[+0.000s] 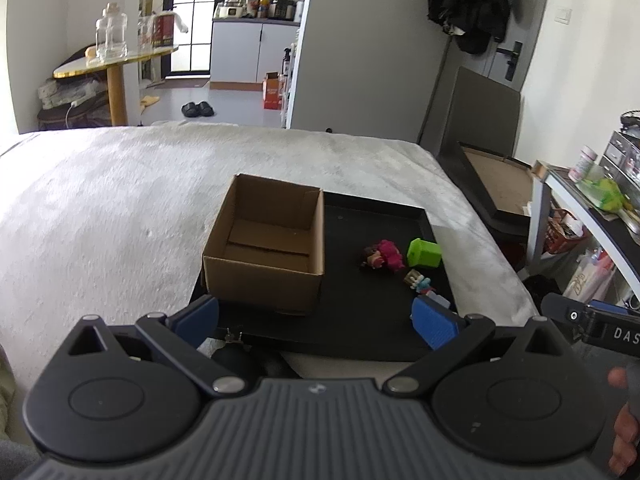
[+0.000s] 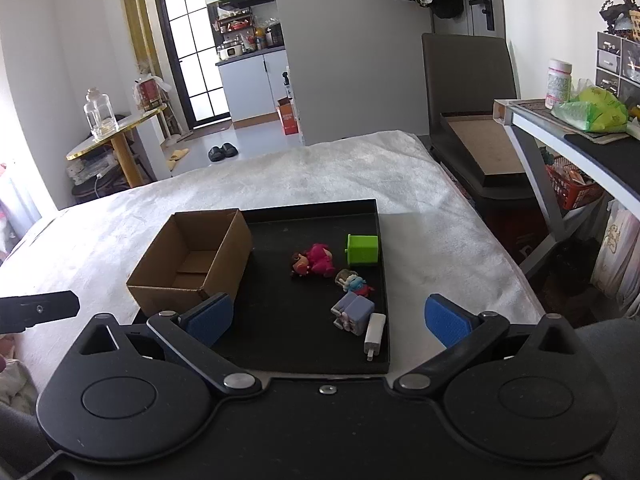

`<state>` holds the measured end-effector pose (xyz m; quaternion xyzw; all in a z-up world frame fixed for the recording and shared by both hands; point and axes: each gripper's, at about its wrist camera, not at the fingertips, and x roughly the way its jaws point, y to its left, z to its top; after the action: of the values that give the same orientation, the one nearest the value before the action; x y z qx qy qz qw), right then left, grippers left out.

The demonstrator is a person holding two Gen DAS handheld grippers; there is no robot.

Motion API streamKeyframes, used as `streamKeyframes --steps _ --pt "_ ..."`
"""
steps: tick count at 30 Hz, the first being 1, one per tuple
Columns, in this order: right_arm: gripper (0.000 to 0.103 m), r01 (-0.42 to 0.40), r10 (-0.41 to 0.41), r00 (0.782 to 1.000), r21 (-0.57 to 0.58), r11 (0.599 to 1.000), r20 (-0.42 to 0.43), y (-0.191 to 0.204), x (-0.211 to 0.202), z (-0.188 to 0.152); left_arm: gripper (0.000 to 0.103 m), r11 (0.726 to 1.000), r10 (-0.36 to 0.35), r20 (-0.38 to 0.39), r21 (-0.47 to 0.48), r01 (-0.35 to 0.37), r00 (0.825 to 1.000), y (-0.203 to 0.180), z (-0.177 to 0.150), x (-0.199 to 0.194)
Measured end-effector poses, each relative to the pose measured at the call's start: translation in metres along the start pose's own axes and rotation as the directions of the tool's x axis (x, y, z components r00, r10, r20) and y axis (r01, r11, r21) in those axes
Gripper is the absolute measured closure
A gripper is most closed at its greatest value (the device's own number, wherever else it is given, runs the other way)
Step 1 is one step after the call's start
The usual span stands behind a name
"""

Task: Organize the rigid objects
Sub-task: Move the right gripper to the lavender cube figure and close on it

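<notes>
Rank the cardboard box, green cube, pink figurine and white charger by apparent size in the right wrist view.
1. Cardboard box, by far the largest.
2. Pink figurine and green cube: they look alike, so no ranking.
3. White charger, smallest, though nearest the camera.

Both of my 2 feeds are bright with daylight coming through the paned glass door (image 2: 192, 56) at the back, which blows out to white, as does the left edge of the right wrist view. The pale bed cover (image 1: 120, 200) looks washed and slightly soft, while the black tray (image 2: 304, 320) swallows detail. Fisheye bending curves walls and darkens the corners.
</notes>
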<state>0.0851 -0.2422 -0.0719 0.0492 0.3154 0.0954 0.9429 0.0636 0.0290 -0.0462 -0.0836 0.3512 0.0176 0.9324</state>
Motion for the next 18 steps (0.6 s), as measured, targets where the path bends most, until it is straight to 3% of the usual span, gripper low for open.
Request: streamKeyframes --steps 18 --pt "0.0 0.04 -0.039 0.999 0.041 0.998 -0.024 -0.008 0.054 -0.002 0.002 0.997 0.046 -0.079 -0.058 -0.05 0.996 0.031 0.012 0.071"
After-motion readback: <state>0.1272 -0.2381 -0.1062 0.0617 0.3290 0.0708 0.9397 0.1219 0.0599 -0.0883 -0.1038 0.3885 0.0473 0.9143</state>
